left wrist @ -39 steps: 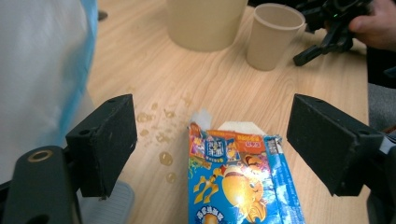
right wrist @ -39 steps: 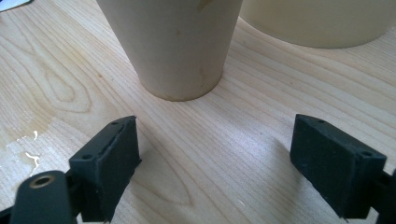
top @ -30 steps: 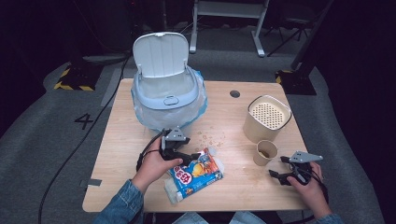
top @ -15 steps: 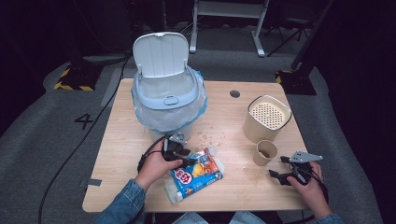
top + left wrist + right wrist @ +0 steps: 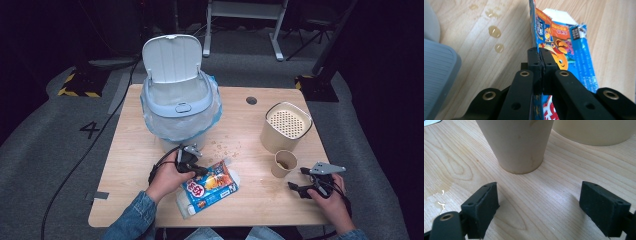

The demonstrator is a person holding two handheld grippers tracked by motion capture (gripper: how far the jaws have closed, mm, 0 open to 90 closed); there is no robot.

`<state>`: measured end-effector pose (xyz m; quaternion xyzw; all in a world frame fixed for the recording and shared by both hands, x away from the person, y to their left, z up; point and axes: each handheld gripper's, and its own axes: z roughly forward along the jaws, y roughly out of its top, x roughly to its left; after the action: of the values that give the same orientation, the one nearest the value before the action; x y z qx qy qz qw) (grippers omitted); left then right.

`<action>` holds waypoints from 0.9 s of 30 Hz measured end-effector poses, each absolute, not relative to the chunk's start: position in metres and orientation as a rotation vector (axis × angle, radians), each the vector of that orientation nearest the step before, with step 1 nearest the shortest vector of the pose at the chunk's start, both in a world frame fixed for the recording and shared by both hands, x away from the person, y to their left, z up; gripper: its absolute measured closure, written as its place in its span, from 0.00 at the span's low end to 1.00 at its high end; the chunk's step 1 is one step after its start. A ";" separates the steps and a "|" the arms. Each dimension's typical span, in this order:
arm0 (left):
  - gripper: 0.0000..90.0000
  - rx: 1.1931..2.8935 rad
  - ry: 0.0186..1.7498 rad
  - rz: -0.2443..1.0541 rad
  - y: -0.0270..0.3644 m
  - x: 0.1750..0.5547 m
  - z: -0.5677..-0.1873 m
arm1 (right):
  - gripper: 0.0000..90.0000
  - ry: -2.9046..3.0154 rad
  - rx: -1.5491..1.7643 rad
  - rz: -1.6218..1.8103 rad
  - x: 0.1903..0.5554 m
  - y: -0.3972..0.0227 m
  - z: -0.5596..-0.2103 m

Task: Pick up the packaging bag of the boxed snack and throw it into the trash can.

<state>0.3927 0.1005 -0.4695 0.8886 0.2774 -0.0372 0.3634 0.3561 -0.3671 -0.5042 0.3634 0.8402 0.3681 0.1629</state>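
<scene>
A blue and orange snack carton (image 5: 210, 187) lies on its side on the wooden table (image 5: 250, 215), its torn top end towards the middle. My left gripper (image 5: 197, 170) sits at the carton's upper left edge. In the left gripper view its jaws have just been closing, and my left gripper (image 5: 540, 51) is now shut on the thin edge of the carton (image 5: 564, 42). My right gripper (image 5: 297, 187) rests near the table's right front, open, with bare wood between its fingers. It (image 5: 539, 202) faces the paper cup (image 5: 519, 142) without touching it.
A pale blue bin (image 5: 180, 107) with a plastic liner and raised lid stands at the back left. A beige canister (image 5: 286, 125) with a perforated top stands behind the paper cup (image 5: 284, 162). Crumbs (image 5: 222, 147) and liquid drops (image 5: 494, 31) dot the wood.
The left gripper's jaws have closed onto the carton's edge, with the hand shifting only slightly. The right hand and the cup have stayed put.
</scene>
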 end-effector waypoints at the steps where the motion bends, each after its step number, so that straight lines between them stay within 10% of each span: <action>1: 0.99 2.271 0.705 -0.094 0.101 0.392 -0.467 | 0.18 2.397 1.036 1.050 0.356 -0.367 -0.504; 27: 0.99 1.880 0.599 0.206 0.128 0.378 -0.357 | 0.18 2.396 1.037 1.050 0.356 -0.367 -0.504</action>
<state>0.3780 0.1280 -0.3570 0.7934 0.2528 0.0868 0.5469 0.3561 -0.3671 -0.5042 0.3635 0.8401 0.3682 0.1629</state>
